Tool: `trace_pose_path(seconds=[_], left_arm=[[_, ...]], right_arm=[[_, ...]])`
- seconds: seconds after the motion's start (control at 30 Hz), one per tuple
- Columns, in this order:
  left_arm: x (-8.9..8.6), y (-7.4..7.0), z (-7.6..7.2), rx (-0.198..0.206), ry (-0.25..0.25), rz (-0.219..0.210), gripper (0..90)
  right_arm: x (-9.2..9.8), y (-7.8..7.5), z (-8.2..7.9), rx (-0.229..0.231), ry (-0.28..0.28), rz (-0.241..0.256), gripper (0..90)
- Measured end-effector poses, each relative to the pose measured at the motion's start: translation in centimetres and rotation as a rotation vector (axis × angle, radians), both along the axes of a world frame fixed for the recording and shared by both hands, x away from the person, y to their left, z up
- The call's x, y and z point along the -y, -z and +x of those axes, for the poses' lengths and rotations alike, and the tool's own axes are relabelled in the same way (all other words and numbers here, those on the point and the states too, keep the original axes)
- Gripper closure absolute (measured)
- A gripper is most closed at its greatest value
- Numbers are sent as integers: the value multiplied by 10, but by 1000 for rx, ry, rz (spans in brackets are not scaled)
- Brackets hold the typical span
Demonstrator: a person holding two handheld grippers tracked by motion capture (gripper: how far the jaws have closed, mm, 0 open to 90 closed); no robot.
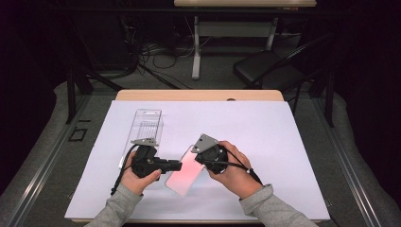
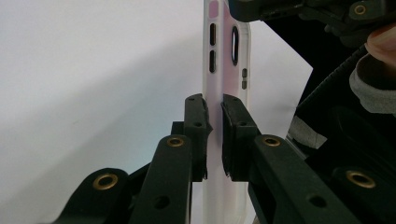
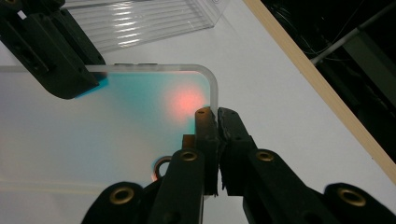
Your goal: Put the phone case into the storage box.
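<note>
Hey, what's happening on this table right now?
A person is holding a translucent pinkish phone case between two hand-held tools over a white table. The left tool is clamped on one long edge of the case; the right tool pinches its rim near a corner. The case looks lifted and tilted. A clear plastic package lies just beyond the left hand.
</note>
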State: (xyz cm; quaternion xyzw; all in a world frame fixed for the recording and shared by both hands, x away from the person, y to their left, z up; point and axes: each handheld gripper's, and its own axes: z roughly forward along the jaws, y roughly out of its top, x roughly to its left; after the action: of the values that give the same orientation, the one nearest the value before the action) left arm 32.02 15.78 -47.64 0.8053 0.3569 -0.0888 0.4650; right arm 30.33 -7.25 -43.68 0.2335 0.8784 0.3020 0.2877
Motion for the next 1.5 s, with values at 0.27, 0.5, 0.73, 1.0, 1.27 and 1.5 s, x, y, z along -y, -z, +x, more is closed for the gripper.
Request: trace_pose_path(seconds=[0.27,0.5,0.73,1.0,1.27,1.5], left_arm=[[0,0,0,-5,-2,1,821],[-1,0,1,-8,-2,-3,821],[-1,0,1,-7,-3,-5,821],[-1,1,1,-6,-5,-8,821],[-1,2,1,-8,-9,-5,821],[-2,2,2,-5,-13,-4,821]], right_arm=[[1,0,1,-9,0,13,872],[1,0,1,-11,-1,19,870],[1,0,2,-14,1,24,868],[1,-1,1,-16,0,25,863],[3,-2,2,-18,-2,37,835],[3,-2,1,-21,-1,46,826]])
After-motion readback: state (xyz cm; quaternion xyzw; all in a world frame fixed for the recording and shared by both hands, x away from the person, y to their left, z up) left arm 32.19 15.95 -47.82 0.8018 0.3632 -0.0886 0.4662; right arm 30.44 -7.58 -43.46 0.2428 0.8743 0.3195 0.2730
